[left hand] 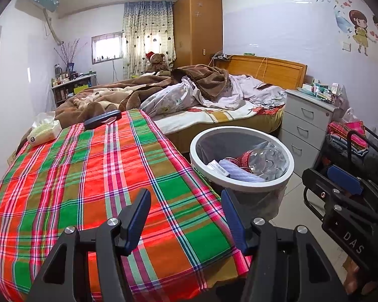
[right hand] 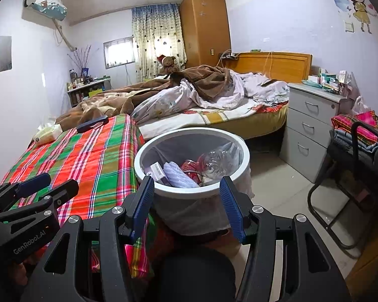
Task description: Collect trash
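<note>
Both tongs stand spread, pinching nothing: left tongs over the plaid cloth's near edge, right tongs just before the bin, which holds trash beside the cloth's right edge.

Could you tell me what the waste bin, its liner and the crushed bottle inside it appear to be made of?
Waste bin: likely plastic; its white rim looks smooth, moulded and faintly glossy.
Liner: apparently thin grey plastic film; it drapes over the outside and wrinkles below the rim.
Crushed bottle: clear thin plastic, probably a drinks bottle; it is see-through, creased and glinting, with a red label.
</note>
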{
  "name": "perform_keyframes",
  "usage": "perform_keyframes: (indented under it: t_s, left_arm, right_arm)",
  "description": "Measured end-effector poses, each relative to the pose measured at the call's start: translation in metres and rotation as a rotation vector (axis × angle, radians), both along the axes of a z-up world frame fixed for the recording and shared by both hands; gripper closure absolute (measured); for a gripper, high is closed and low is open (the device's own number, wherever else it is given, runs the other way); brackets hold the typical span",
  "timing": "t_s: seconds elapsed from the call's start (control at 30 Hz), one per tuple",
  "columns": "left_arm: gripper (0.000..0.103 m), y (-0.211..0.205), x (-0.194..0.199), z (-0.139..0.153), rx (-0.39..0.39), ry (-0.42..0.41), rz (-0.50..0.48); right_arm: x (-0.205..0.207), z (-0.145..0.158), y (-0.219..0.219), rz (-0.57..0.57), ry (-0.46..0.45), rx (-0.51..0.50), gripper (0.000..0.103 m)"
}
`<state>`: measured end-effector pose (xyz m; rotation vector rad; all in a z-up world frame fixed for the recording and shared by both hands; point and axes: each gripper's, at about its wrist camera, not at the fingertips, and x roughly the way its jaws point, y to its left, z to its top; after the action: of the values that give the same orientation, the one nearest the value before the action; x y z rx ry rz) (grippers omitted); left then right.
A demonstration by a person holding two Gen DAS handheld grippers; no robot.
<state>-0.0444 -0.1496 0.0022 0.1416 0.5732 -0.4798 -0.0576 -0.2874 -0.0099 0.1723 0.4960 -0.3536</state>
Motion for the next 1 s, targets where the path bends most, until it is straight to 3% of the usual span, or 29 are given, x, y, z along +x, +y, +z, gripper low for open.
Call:
perform_keyframes:
  t_s: [1.0]
  left_arm:
    - [0.045, 0.0031, -0.0043, 0.0033, -0.007, 0.001, 0.005]
  right_arm:
    - [-0.0014, 0.0043, 0.0020, 0.002, -0.001, -0.009, 0.047]
